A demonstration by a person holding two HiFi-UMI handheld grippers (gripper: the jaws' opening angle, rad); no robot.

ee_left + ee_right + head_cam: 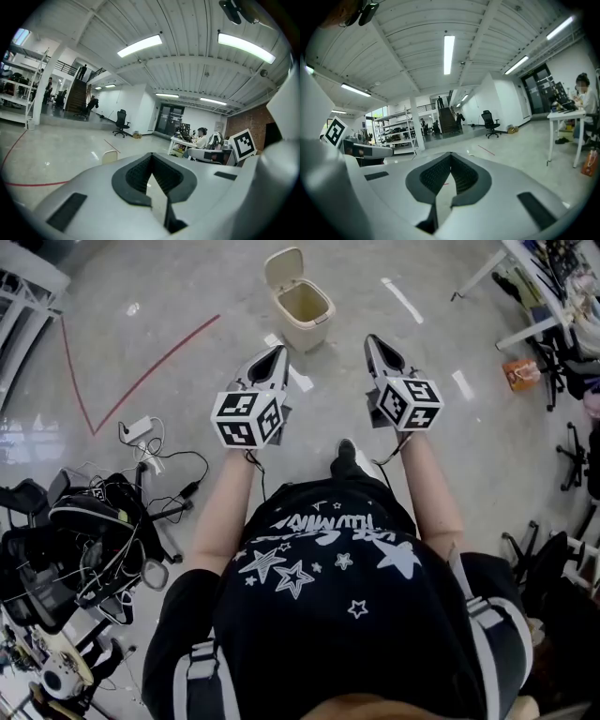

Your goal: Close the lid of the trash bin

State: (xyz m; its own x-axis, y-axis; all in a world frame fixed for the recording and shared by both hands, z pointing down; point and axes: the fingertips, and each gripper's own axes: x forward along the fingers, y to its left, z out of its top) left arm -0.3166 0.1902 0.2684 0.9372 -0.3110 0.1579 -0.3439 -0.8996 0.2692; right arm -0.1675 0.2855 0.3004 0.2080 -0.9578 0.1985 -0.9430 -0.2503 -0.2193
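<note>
A cream trash bin (305, 315) stands on the floor ahead of me, its flip lid (284, 268) tilted up and back, so the inside shows. My left gripper (276, 356) hangs short of the bin, just to its left, jaws shut on nothing. My right gripper (374, 344) is level with it on the bin's right, also shut and empty. In the left gripper view the raised lid (109, 156) peeks over the shut left gripper (151, 161). The bin is out of sight in the right gripper view, where the right gripper (450, 157) has its tips together.
A red tape line (150, 367) crosses the floor at left. Cables and a power strip (141, 432) lie near black equipment (84, 540) at lower left. Desk legs (525, 329) and an orange object (518, 373) sit at upper right. A person sits at a desk (201, 138) far off.
</note>
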